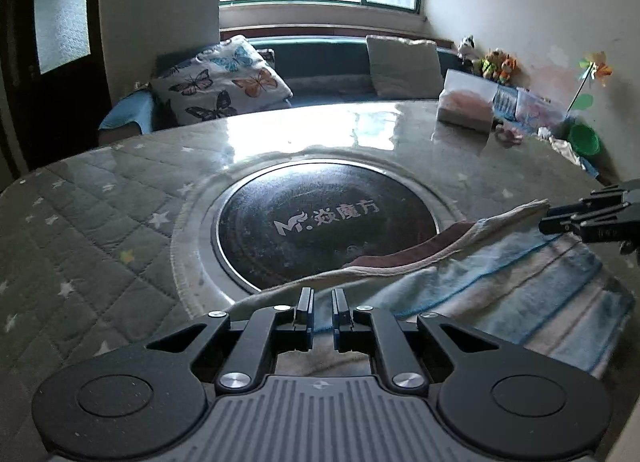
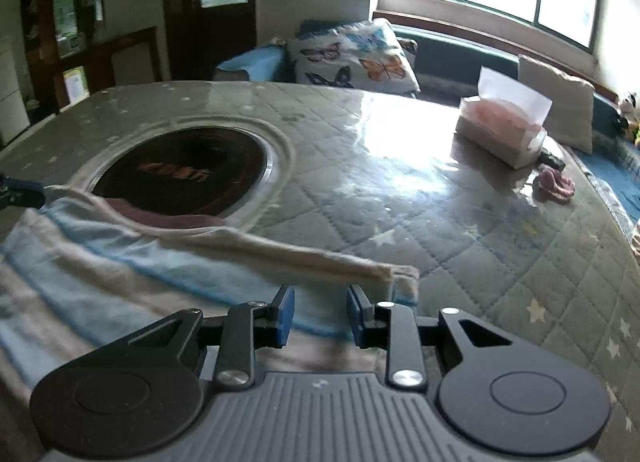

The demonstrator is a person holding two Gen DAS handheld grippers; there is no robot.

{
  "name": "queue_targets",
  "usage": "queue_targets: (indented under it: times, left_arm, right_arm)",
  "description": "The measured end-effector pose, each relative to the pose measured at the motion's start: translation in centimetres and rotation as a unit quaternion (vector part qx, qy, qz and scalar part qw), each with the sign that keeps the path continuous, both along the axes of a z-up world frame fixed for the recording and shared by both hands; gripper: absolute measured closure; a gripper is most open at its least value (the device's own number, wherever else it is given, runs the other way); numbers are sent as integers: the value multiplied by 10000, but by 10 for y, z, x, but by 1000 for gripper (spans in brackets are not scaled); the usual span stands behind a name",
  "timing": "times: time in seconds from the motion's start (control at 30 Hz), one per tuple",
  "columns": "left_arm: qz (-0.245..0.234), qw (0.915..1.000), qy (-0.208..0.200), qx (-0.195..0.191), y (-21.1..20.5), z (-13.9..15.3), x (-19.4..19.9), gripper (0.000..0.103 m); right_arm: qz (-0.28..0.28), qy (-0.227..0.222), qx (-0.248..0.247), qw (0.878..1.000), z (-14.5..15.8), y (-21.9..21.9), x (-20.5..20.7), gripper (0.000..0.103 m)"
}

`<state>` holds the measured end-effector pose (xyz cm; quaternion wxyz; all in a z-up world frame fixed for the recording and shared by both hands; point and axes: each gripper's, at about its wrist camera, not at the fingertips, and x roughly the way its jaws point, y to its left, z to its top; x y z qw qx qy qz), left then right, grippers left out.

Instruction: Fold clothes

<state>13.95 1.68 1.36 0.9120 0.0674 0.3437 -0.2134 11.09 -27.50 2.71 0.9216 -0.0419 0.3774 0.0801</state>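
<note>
Your left gripper (image 1: 322, 312) hovers low over the near edge of the striped garment (image 1: 500, 286), its jaws drawn to a narrow gap with cloth showing beneath and between them; whether the pads actually pinch the fabric cannot be told from this view. The garment (pale blue and white bands, cream hem, a brown inner layer at the fold) spreads forward and to the right of this gripper, its far edge lapping over the rim of the round black cooktop (image 1: 326, 222) set into the table straight ahead. Your right gripper (image 2: 321, 314) stands wider, jaws clearly apart, with the garment's right-hand corner (image 2: 394, 274) lying just ahead of its fingertips and the blue bands running under them; nothing is gripped. From the left wrist view this gripper enters at the far right, its tips at the garment's raised corner. The quilted star-print table cover (image 2: 460, 222) extends ahead and to the right of the right gripper. Further ahead and to its right sit a tissue box (image 2: 502, 130) and, beyond that, a small pink item (image 2: 554, 184), both well apart from the garment.
</note>
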Motion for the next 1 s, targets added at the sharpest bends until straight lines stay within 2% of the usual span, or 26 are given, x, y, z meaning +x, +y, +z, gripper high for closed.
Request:
queue_targets:
  times: [0.13,0.47,0.63,0.7,0.77,0.83,0.93,1.0]
  left_arm:
    - [39,9998,52,181,-2,-12,15,93]
    - [404,9987,248,183,9,-28,40,93]
    - [530,9985,160,50,19,-16,33,91]
    - [581,9983,72,12,23,-9,27,84]
    - [639,9979,2,-53,28,-3,20,69]
    - [641,9979,-29,-106,32,1,12,66]
    - [695,9975,18,-132,37,2,-2,56]
    - [734,9972,57,-158,43,2,-13,55]
  right_arm:
    - [-156,88,17,9998,-9,-8,20,78]
    - [-140,-28,-36,9999,-16,-7,39,78]
    - [-165,-130,-209,9996,-11,1,38,78]
    - [-73,-256,-275,9993,-4,10,31,77]
    - [116,-336,-229,9991,2,23,23,76]
    - [387,-322,-121,9987,6,38,15,76]
    - [836,-204,-8,9963,2,65,8,76]
    - [1044,-120,10,9945,-2,80,7,76]
